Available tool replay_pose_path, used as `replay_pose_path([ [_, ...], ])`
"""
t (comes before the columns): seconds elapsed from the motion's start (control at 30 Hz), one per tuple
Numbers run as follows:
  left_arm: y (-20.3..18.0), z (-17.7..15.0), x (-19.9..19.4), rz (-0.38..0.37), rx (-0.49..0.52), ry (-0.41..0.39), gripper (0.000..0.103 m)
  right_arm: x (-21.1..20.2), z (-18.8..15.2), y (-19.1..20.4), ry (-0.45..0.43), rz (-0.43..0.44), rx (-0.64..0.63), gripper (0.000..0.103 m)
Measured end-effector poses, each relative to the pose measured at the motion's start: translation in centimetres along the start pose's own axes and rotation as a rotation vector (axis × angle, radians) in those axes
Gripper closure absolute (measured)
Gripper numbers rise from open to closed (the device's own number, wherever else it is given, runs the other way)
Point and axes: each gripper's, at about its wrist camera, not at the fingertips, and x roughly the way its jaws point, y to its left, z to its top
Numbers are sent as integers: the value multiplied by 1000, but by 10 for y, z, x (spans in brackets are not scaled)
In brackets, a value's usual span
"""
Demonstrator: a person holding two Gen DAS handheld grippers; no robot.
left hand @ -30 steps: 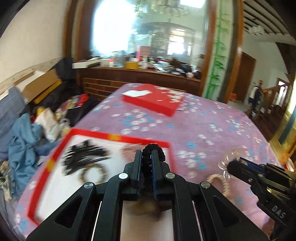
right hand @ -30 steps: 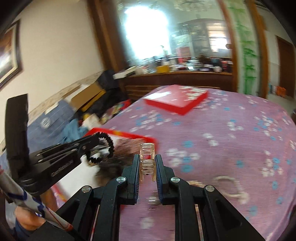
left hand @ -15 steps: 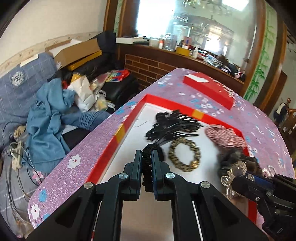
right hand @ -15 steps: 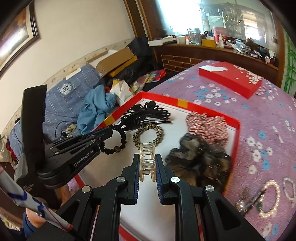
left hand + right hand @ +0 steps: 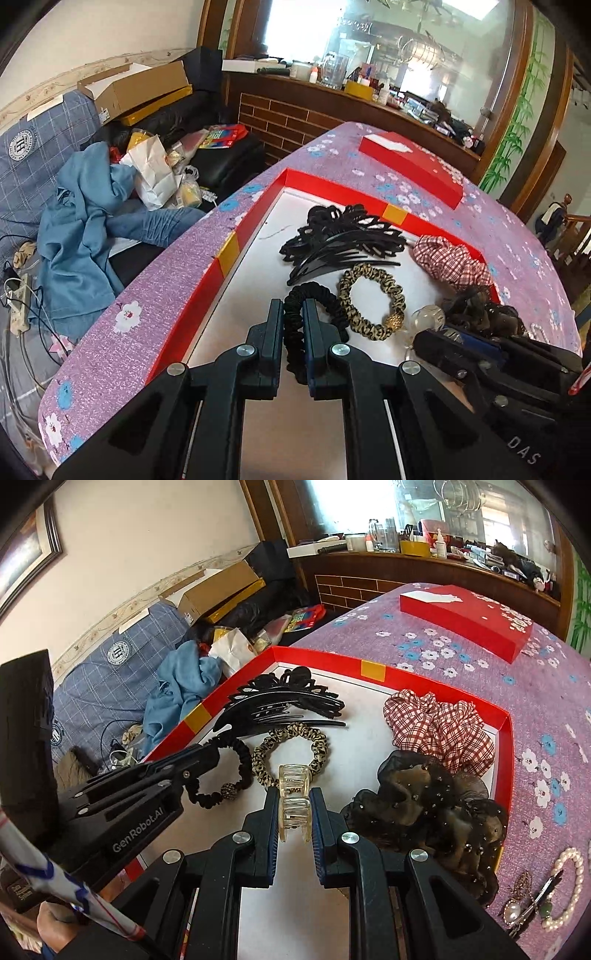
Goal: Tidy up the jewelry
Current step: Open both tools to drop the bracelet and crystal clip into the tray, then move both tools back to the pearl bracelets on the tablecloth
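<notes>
My left gripper (image 5: 293,317) is shut on a black scrunchie (image 5: 314,299) low over the white floor of the red-rimmed tray (image 5: 229,254). My right gripper (image 5: 293,805) is shut on a clear claw clip (image 5: 293,797) just above the tray floor (image 5: 373,672). In the tray lie black hair combs (image 5: 343,240), a leopard-print hair tie (image 5: 373,299), a red checked scrunchie (image 5: 439,727) and a dark sheer scrunchie (image 5: 424,805). The left gripper also shows in the right wrist view (image 5: 210,753), and the right gripper in the left wrist view (image 5: 428,336).
A closed red box (image 5: 465,620) lies farther back on the purple flowered cloth (image 5: 546,709). A pearl bracelet (image 5: 569,890) and small trinkets (image 5: 524,904) lie right of the tray. Left of the table is a cluttered sofa with blue clothes (image 5: 81,229).
Both grippers have swung left from the open cloth to over the tray and dropped lower toward its floor, each still holding its item.
</notes>
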Motion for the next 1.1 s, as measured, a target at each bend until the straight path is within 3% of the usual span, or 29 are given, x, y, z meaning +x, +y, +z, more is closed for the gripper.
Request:
replay_pose_path([
  [0.13, 0, 1, 1, 11, -1, -1, 89, 2, -1, -5, 13, 13, 23, 85],
  [0.4, -7, 0, -3, 69, 27, -31, 62, 1, -3, -4, 6, -1, 16, 82],
  [1.1, -2, -1, -5, 107, 23, -27, 56, -20, -4, -2, -54, -20, 2, 70],
])
